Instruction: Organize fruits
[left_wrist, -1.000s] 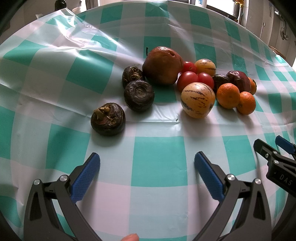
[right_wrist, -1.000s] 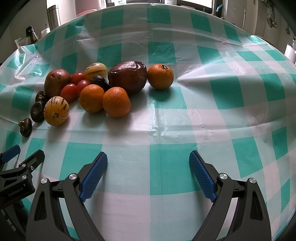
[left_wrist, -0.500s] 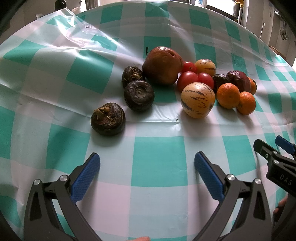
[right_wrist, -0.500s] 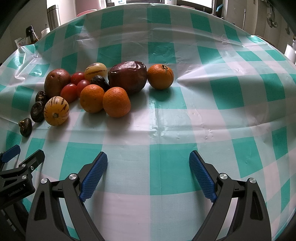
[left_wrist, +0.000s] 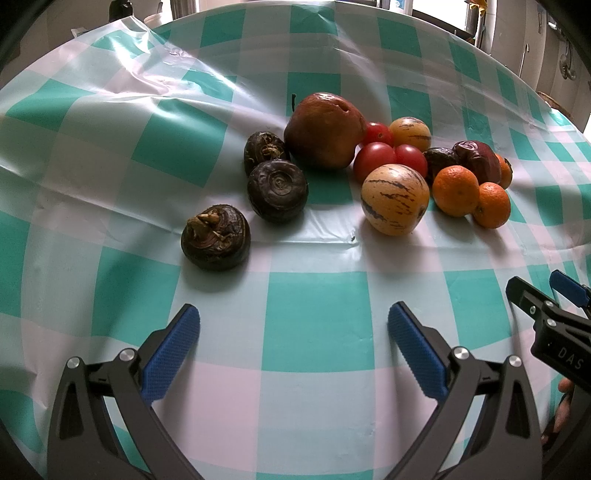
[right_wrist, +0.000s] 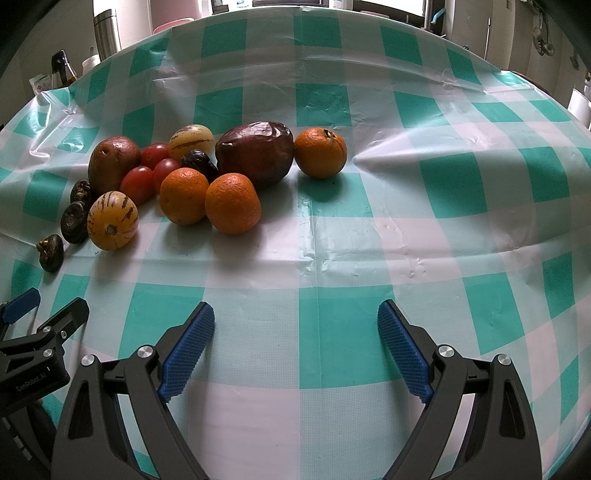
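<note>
Fruits lie bunched on a green-and-white checked tablecloth (left_wrist: 317, 325). Three dark water chestnuts (left_wrist: 216, 243) sit at the left, then a reddish-brown pear (left_wrist: 321, 131), three cherry tomatoes (left_wrist: 373, 162), two striped pepino melons (left_wrist: 395, 199), a wrinkled dark red fruit (right_wrist: 255, 153) and three oranges (right_wrist: 232, 203). My left gripper (left_wrist: 293, 332) stands open in front of the chestnuts, holding nothing. My right gripper (right_wrist: 295, 332) is open too, short of the oranges, over bare cloth. Each gripper shows at the edge of the other's view.
Bare cloth stretches to the right of the lone orange (right_wrist: 320, 152). A steel flask (right_wrist: 107, 35) and a bottle (right_wrist: 62, 70) stand beyond the table's far left edge. Part of a person's hand (left_wrist: 563, 398) shows at the lower right.
</note>
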